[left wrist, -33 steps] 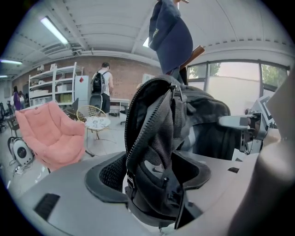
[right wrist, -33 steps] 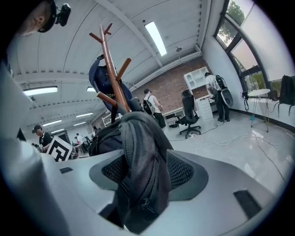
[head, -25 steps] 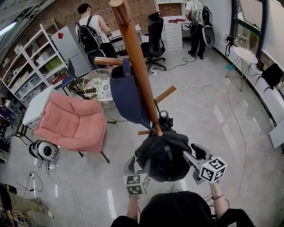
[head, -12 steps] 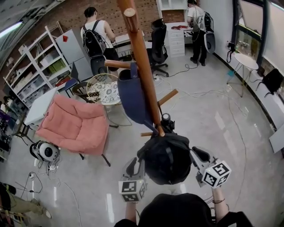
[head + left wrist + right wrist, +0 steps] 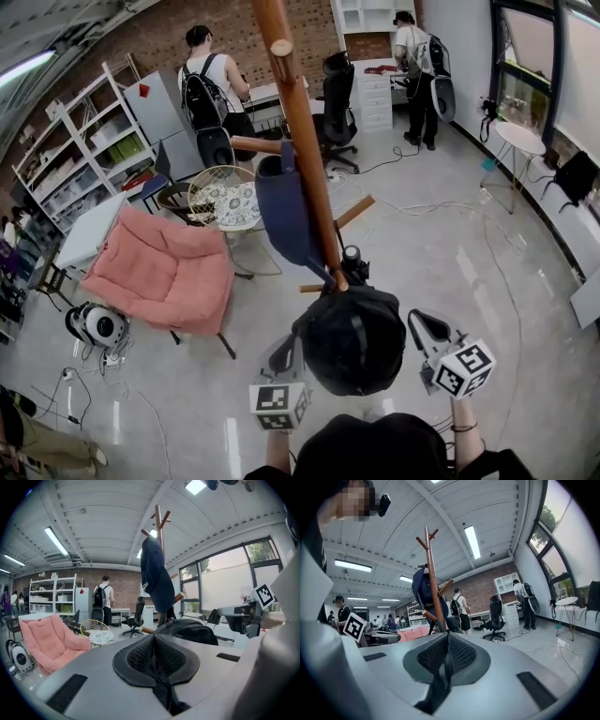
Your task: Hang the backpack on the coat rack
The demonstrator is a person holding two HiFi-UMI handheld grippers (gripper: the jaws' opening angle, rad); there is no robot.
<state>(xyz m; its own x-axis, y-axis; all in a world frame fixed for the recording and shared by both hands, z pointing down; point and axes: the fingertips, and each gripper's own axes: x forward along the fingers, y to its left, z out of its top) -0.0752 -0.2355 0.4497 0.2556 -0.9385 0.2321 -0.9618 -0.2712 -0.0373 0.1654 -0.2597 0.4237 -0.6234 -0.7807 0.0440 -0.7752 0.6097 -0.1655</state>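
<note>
**Left gripper [image 5: 153,641] and right gripper [image 5: 448,644] pinched on the backpack, not yet hung**

Both my grippers' jaws have just been closing. Each pair now stands together on a thin black strap of the backpack [image 5: 352,342], which hangs between them in front of me, low beside the rack [image 5: 300,141].

My worry is the grip: a narrow strap between flat pads could slide out under the load, more so if one side takes most of it. Swinging the backpack upward could knock the pole, and I judge a thin pole like that might rock. The navy bag [image 5: 281,211] already fills one peg, so I'd need a free one such as the lower peg [image 5: 354,210], and a pinched-flat strap may not open enough to loop over it.

The backpack is black, rounded and soft, and bulges as if partly full.
</note>
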